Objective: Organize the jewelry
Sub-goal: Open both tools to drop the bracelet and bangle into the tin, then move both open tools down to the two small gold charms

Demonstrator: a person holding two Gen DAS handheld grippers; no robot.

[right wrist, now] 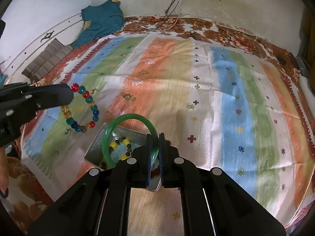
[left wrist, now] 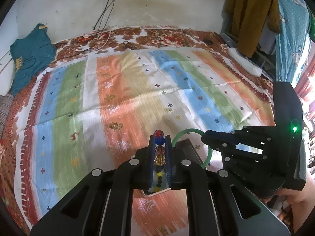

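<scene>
My left gripper (left wrist: 159,136) is shut on a bracelet of red, blue, teal and amber beads (left wrist: 159,140). In the right wrist view this bead bracelet (right wrist: 92,108) hangs as a loop from the left gripper (right wrist: 71,93), above the cloth left of the tray. My right gripper (right wrist: 155,135) is shut on a green bangle (right wrist: 120,118), held upright over a metal tray (right wrist: 96,145). A yellow-and-black bead bracelet (right wrist: 120,147) lies in the tray on something pale blue. The left wrist view shows the right gripper (left wrist: 203,136) with the bangle (left wrist: 209,157) close beside my left fingers, and a sliver of tray rim (left wrist: 155,194).
A striped multicoloured cloth (right wrist: 226,82) covers a bed with a brown floral sheet (left wrist: 149,37). A small pale ring-like thing (right wrist: 190,106) lies on the cloth. A teal garment (left wrist: 29,57) and cables (left wrist: 104,17) are by the wall; clothes (left wrist: 250,13) hang at the right.
</scene>
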